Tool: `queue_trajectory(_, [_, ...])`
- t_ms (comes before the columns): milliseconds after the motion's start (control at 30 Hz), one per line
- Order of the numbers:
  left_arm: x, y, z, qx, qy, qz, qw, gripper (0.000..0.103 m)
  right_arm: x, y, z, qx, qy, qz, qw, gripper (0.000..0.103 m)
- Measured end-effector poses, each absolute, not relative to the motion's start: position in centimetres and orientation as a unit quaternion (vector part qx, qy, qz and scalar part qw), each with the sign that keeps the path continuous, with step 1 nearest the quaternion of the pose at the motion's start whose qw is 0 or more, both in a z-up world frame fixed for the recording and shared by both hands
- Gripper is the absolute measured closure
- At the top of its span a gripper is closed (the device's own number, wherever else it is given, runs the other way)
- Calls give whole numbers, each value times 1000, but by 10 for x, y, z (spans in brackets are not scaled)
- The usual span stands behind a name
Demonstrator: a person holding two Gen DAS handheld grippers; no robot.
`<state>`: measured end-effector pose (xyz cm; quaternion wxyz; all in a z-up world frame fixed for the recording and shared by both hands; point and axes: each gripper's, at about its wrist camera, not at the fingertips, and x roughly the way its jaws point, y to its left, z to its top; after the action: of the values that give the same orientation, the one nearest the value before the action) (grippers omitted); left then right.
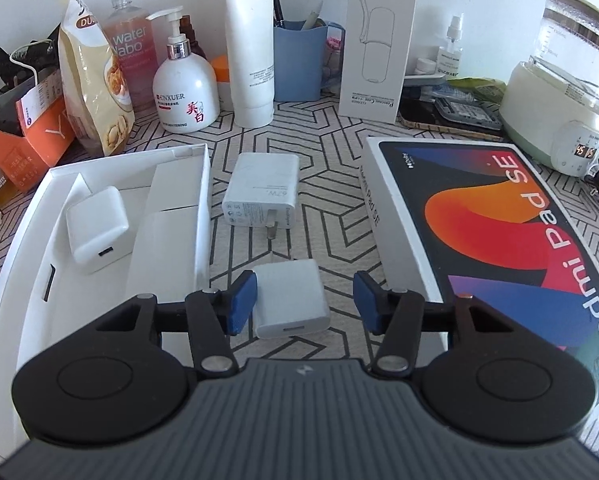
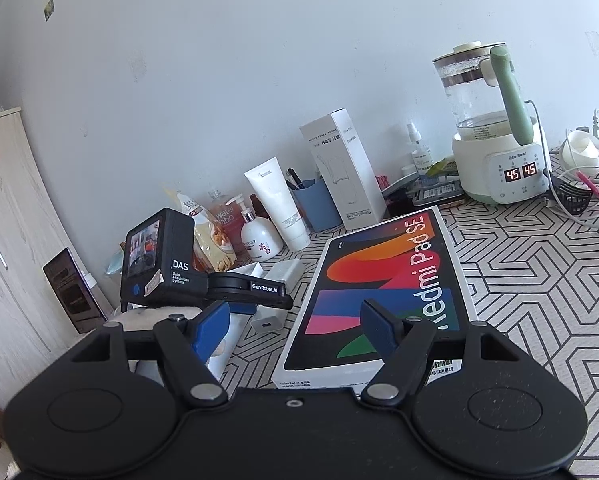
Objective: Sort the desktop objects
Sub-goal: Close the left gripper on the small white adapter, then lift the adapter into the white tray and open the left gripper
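My left gripper (image 1: 304,305) is open, low over the patterned table, with a small white charger (image 1: 293,304) lying between its blue pads (image 1: 241,302), close to the left one. A larger white 67W charger (image 1: 262,196) lies further ahead. An open white box (image 1: 31,264) at the left holds another white charger (image 1: 96,229). My right gripper (image 2: 295,334) is open and empty, raised above the near end of the Redmi Pad SE box (image 2: 383,280). The left gripper's body (image 2: 167,260) and the small charger (image 2: 267,319) show in the right wrist view.
The Redmi Pad SE box (image 1: 499,240) lies right of the chargers. Along the wall stand a snack bag (image 1: 91,80), pump bottle (image 1: 185,96), white tube (image 1: 249,48), blue pen cup (image 1: 299,60), tall white carton (image 1: 379,40) and a kettle (image 1: 559,88). Cables (image 2: 579,196) lie far right.
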<state>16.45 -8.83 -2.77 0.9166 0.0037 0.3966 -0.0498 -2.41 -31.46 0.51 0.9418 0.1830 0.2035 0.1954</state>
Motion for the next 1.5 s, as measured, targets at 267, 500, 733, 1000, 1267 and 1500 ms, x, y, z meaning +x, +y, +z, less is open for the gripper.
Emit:
queue_trajectory(267, [165, -99, -29, 36, 392, -60, 917, 51, -23, -316, -1, 197, 205, 202, 937, 26])
queue_trajectory(500, [163, -104, -28, 26, 397, -77, 914, 50, -28, -316, 0, 197, 201, 206, 937, 26])
queue_trajectory(733, [175, -99, -45, 1, 409, -46, 911, 46, -30, -316, 2, 194, 201, 205, 938, 26])
queue_trajectory(1000, [176, -98, -43, -15, 399, -59, 915, 48, -28, -320, -1, 190, 207, 196, 939, 26])
queue_trajectory(1267, [168, -96, -33, -18, 386, -70, 920, 49, -25, -315, -1, 189, 214, 196, 938, 26])
queue_trajectory(1500, [147, -73, -9, -32, 352, -74, 933, 48, -19, -306, -1, 184, 220, 203, 936, 26])
